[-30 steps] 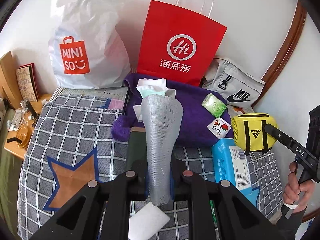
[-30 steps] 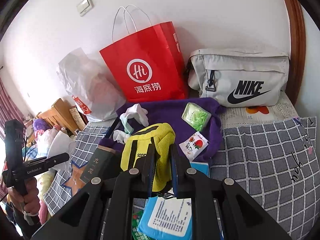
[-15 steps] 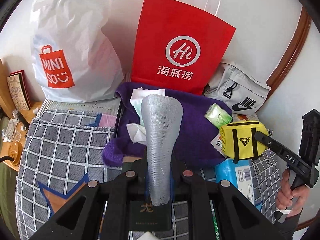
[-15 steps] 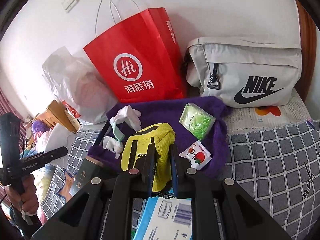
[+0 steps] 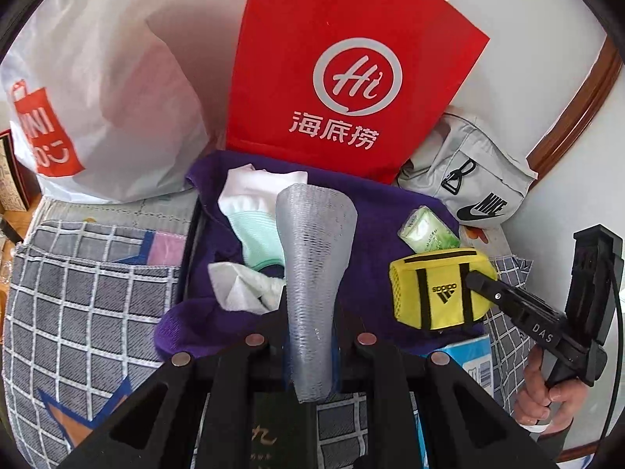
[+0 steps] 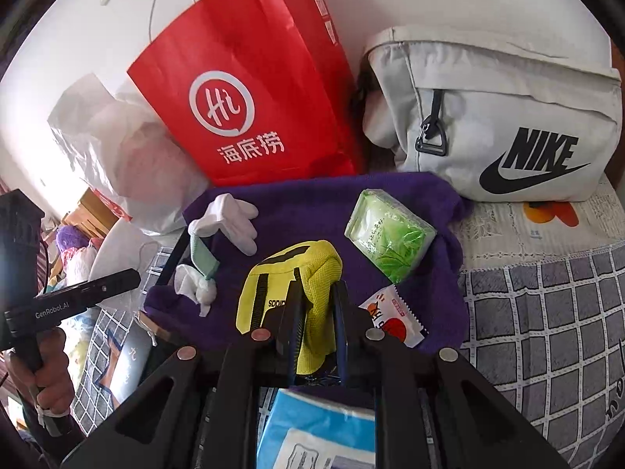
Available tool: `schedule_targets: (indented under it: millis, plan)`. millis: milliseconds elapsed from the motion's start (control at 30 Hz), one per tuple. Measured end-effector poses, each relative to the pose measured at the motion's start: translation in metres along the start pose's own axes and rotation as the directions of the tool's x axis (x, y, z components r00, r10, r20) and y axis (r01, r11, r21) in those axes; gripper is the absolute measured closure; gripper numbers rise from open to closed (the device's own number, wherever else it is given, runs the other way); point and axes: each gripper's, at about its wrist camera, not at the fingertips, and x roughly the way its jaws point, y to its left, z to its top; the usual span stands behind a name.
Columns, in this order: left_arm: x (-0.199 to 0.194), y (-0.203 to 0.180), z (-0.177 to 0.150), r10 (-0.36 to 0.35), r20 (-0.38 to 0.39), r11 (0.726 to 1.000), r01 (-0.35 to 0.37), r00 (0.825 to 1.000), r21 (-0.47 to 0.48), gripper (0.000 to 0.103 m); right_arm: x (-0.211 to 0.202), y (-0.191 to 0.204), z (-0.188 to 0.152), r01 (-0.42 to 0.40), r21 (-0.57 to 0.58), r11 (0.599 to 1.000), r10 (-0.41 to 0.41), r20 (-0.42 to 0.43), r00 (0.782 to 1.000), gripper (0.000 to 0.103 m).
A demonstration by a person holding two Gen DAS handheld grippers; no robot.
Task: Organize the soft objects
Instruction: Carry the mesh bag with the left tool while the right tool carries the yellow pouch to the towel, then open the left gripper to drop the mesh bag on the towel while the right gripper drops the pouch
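The left gripper (image 5: 310,336) is clamped on a silver-grey, ribbed mesh pouch (image 5: 314,258) that flares wide above its fingertips and narrows where the pads pinch it, so the limp fabric stands upright instead of drooping. The right gripper (image 6: 312,316) is likewise closed on a small yellow fabric pouch with black straps (image 6: 293,273), squeezing one puckered end so the rest bulges ahead of its jaws. Both pouches hang just above a rumpled purple fleece towel (image 6: 312,203) spread on the bed, which appears to serve as the gathering spot for soft things. Ahead and left of each gripper lie white cloth gloves with mint cuffs (image 5: 254,211); ahead and right sit a green tissue packet (image 6: 390,238) and a small snack sachet (image 6: 394,320). Beyond the towel a red paper shopping bag (image 5: 351,78) leans against the wall, flanked by a white plastic bag (image 5: 105,97) and a grey waist bag (image 6: 508,125).
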Motion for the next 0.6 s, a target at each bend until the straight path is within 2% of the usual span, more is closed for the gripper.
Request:
schedule_targets:
  millis: [133,367,600]
  plan:
    - [0.018,-0.004,0.004,-0.006,-0.030,1.000,0.006,1.000,0.003,0.089,0.016,0.005,0.003,0.009,-0.042,0.999,-0.011,-0.060,0.998,0.086]
    - [0.050,-0.007,0.009,0.007,-0.090,1.000,-0.006,0.996,0.006,0.089,0.035,0.004,0.004,0.040,-0.074,0.996,-0.047,-0.085,0.995,0.086]
    - [0.074,-0.011,0.013,0.011,-0.136,1.000,-0.009,0.991,0.017,0.089,0.043,-0.010,0.005,0.025,-0.047,0.999,-0.030,-0.107,0.994,0.085]
